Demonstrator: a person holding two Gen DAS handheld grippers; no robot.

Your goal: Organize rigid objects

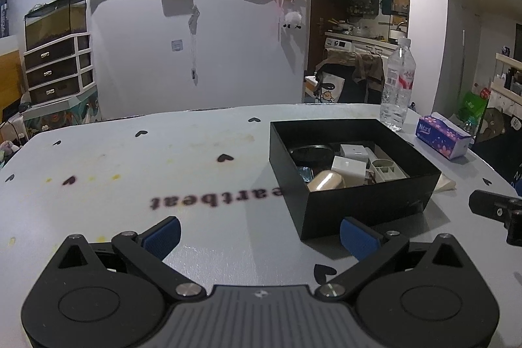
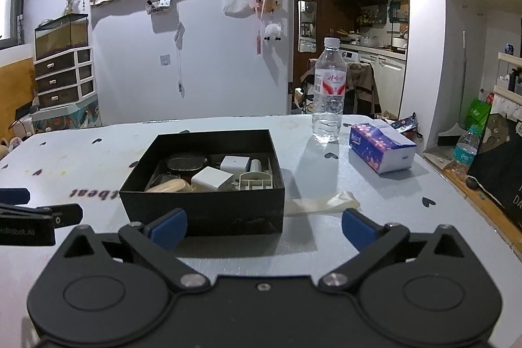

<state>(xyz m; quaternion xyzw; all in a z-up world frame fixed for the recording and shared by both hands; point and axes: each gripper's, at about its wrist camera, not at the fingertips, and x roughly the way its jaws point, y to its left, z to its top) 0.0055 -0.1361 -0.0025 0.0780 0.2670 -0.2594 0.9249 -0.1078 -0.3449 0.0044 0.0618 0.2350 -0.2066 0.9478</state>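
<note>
While both tools hover low over the table (image 2: pixel 375 191), the left gripper (image 1: pixel 259 237) and the right gripper (image 2: pixel 264 229) each stand spread wide, grasping nothing. Ahead of the right gripper, slightly to its left, sits the black box (image 2: pixel 202 211); from the left gripper it lies ahead and to the right (image 1: pixel 365 211). Inside it rest two white adapters (image 2: pixel 212 178), a cream plastic piece (image 2: pixel 256 180) and a dark oval case (image 2: pixel 186 162). Beyond the box, to the right, stand a water bottle (image 2: pixel 328 97) and a tissue pack (image 2: pixel 381 147).
</note>
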